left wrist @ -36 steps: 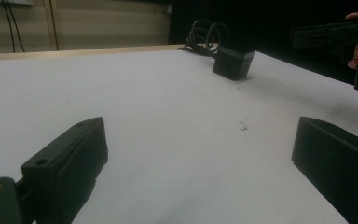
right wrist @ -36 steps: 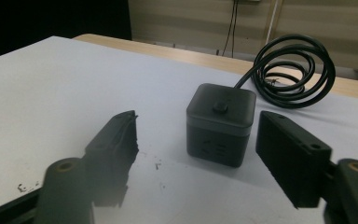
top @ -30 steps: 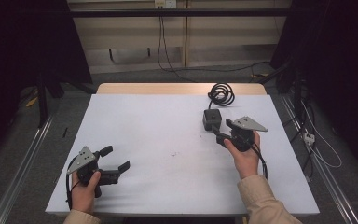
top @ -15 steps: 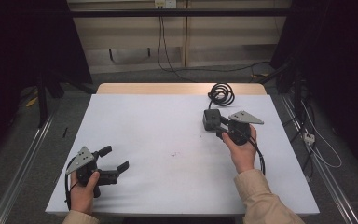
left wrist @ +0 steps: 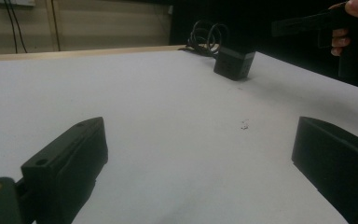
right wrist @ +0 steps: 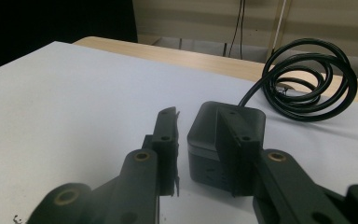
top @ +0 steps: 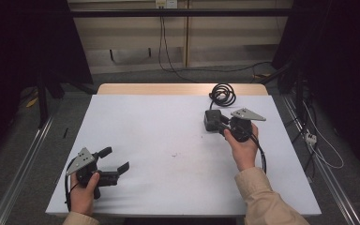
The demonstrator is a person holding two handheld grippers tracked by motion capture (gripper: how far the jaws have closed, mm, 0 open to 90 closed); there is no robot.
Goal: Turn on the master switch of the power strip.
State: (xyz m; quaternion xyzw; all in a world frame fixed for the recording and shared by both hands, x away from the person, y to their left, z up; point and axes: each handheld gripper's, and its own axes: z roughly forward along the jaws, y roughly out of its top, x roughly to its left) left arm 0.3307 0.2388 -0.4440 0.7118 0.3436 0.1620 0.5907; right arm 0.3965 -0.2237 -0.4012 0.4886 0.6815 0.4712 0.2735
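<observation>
A: What lies around the black box (top: pixel 212 120) on the worktop (top: pixel 159 131)?
B: Just behind it is a coiled black cable (top: pixel 222 94), near the far edge, and the cable joins the box. In the middle of the white sheet there are some small dark specks (top: pixel 176 154). Nothing stands between the two tools.
A: What is hard to see?
B: In the right gripper view one jaw covers part of the box's side. Whether the other jaw touches the box, I cannot tell; a thin gap seems to show there.
A: How does the box look?
B: Small, matte black, with rounded corners, and it stands flat on the right far part of the worktop.
A: And the tools?
B: The right tool (top: pixel 219 125) has just been closing around the box; the box is between its jaws. The left tool (top: pixel 115 161) is released, its jaws wide apart over bare sheet, near the front left corner.
</observation>
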